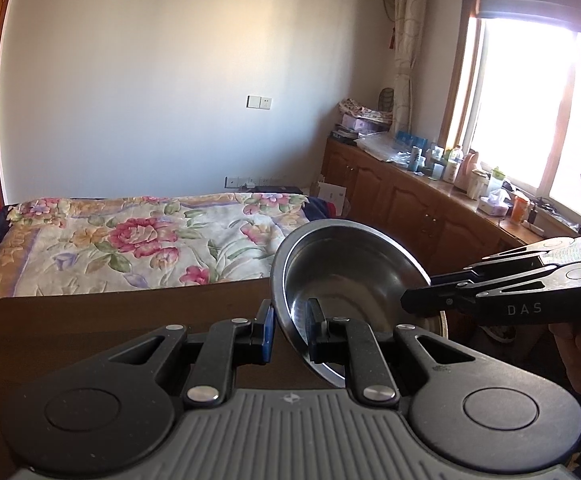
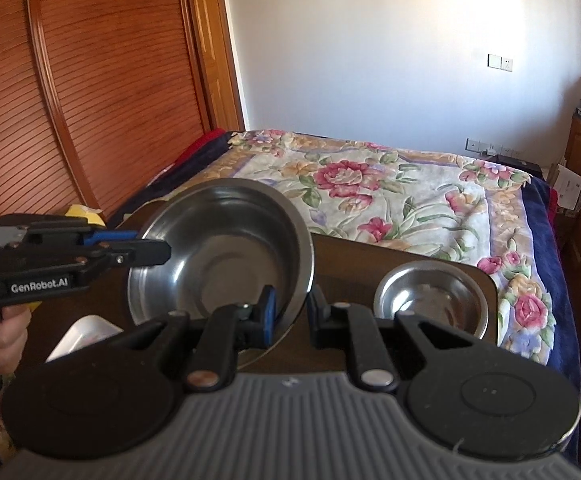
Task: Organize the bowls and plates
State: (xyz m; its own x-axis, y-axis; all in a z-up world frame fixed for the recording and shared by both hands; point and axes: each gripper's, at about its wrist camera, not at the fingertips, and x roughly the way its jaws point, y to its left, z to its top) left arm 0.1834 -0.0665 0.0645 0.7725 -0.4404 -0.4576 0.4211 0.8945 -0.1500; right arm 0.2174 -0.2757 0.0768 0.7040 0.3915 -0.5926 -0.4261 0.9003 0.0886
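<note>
A large steel bowl (image 1: 350, 276) (image 2: 226, 256) is held tilted above the dark wooden table (image 1: 110, 328). My left gripper (image 1: 290, 330) is shut on its near-left rim, one finger inside and one outside. My right gripper (image 2: 292, 310) is shut on the opposite rim; it shows in the left wrist view (image 1: 414, 304), as the left one does in the right wrist view (image 2: 158, 246). A smaller steel bowl (image 2: 430, 300) rests on the table to the right. A white dish (image 2: 86, 334) lies low on the left, partly hidden.
A bed with a floral blanket (image 1: 138, 240) lies just beyond the table's far edge. A wooden cabinet (image 1: 430, 208) cluttered with bottles runs under the window at right. A wooden wardrobe door (image 2: 90, 92) stands at left. A yellow object (image 2: 84, 214) sits behind the left gripper.
</note>
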